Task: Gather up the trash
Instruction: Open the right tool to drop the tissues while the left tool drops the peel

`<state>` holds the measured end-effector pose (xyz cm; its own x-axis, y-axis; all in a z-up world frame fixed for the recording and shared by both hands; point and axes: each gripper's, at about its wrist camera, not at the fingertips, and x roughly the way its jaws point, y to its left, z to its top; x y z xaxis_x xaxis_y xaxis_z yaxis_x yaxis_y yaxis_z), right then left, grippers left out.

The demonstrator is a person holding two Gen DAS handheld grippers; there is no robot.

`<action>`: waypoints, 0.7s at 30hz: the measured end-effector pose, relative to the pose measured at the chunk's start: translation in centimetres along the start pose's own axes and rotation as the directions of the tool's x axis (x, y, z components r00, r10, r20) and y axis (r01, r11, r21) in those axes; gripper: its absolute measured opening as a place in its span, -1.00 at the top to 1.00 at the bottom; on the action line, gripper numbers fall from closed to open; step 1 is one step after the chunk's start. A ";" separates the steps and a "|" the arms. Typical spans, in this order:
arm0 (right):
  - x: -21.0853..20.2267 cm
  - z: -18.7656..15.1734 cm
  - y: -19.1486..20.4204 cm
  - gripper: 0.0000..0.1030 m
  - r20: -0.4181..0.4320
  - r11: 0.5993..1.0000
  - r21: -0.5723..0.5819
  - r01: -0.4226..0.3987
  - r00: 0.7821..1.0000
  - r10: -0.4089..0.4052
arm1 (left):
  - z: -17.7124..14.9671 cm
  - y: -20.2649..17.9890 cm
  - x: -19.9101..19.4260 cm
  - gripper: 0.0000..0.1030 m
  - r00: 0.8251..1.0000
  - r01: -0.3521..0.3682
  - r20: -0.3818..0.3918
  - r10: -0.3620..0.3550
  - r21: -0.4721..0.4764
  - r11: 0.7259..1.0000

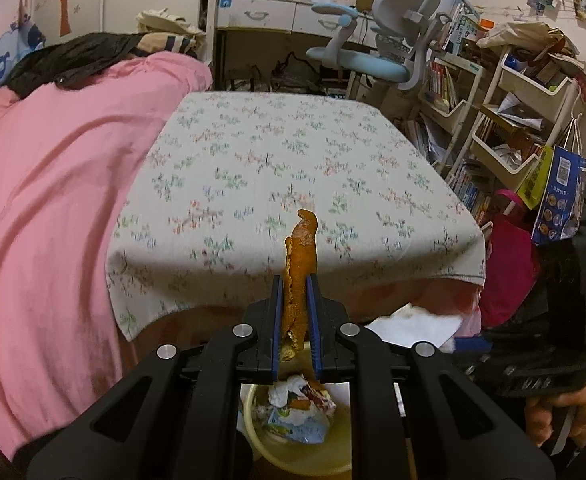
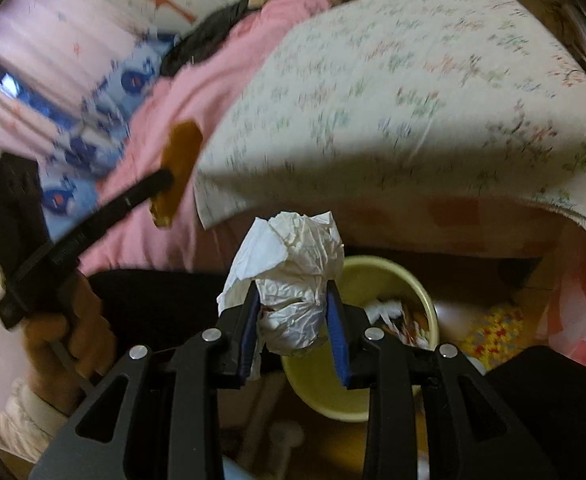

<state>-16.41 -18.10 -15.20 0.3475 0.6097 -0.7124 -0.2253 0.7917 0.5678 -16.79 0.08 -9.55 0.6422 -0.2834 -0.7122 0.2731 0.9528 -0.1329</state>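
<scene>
My left gripper is shut on an orange peel, which stands up between the blue pads, in front of the table's near edge. Below it sits a yellow bin holding crumpled paper and wrappers. My right gripper is shut on a crumpled white tissue, held above and just left of the same yellow bin. The left gripper with the peel shows at the left of the right wrist view. The white tissue also shows at the right of the left wrist view.
A table under a floral cloth fills the middle. A pink blanket lies to its left. A blue desk chair, white shelf carts with books and hanging bags stand at the right.
</scene>
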 end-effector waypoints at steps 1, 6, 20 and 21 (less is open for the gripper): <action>0.5 -0.3 0.4 0.34 -0.021 0.999 -0.025 0.028 0.999 -0.028 | -0.3 -0.1 0.0 0.78 1.000 -0.001 -0.009 0.001 -0.003 1.000; 1.7 -1.2 1.0 0.03 -0.088 0.991 -0.075 0.106 0.990 -0.113 | -2.4 -0.5 0.5 0.78 0.997 -0.008 -0.079 0.006 -0.017 1.000; -1.1 -1.1 -0.2 -0.32 0.072 0.983 0.025 0.179 0.981 -0.181 | -4.6 -1.1 0.0 -0.08 0.993 -0.049 -0.112 0.046 -0.024 0.998; -1.7 -1.0 -0.1 -0.34 0.105 0.981 0.030 0.190 0.976 -0.192 | -4.5 -1.0 -0.6 -0.18 0.995 -0.057 -0.080 0.054 -0.033 0.998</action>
<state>-17.91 -19.18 -14.54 0.4780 0.4393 -0.7607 -0.1283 0.8916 0.4343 -20.62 -0.20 -12.10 0.5969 -0.2220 -0.7710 0.2122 0.9704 -0.1151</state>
